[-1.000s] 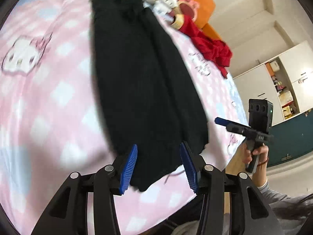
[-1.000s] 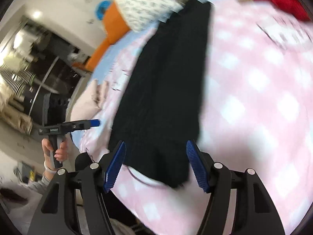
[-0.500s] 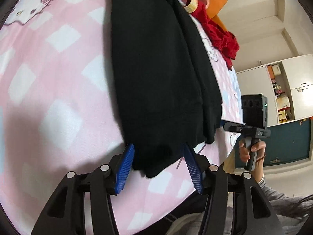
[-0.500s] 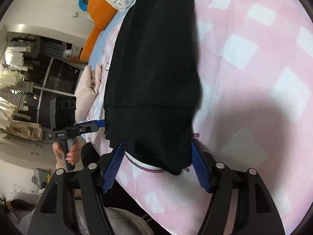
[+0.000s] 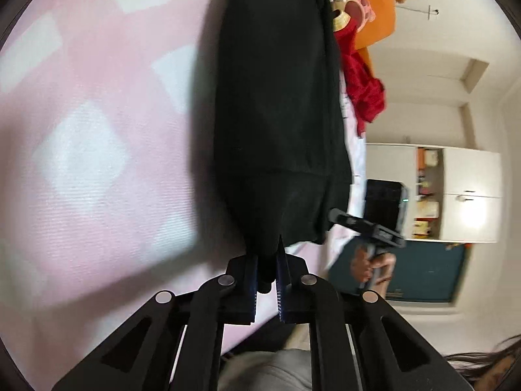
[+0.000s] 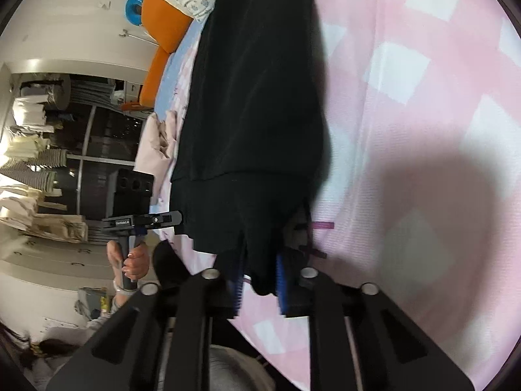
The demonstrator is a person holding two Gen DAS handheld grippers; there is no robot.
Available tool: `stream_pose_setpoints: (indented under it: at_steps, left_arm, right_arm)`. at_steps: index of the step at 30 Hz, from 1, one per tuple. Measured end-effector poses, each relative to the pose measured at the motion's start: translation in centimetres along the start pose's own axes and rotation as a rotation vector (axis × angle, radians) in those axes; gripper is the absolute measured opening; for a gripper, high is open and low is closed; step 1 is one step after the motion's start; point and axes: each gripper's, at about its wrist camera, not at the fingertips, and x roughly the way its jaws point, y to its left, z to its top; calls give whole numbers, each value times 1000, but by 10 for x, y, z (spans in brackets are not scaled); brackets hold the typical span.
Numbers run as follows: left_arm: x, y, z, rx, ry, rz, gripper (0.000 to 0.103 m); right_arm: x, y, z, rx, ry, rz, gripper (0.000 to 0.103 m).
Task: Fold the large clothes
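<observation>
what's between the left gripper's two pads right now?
A bunched corner of the black garment's near hem sits between the pads of the left gripper, with the pink checked bedsheet beneath. The left wrist view shows it.

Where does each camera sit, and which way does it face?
Left wrist: on the left claw, looking along the black garment on the pink bed; its pads pinch the hem; the right hand with its claw shows.
Right wrist: on the right claw, facing up the same garment; its jaws are closing on the hem; the left hand with its claw shows.
Shared: garment, bed, orange cushion.
</observation>
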Motion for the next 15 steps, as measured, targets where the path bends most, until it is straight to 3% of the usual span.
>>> stream_pose_setpoints:
  at_steps: [8, 15]
  left_arm:
    - [-34, -39, 32, -23, -35, -233, 13]
    - [-60, -73, 104, -4, -126, -301, 13]
  right_arm:
    - [-23, 26, 29, 36, -18, 154, 9]
    - [-49, 70, 107, -19, -108, 191, 10]
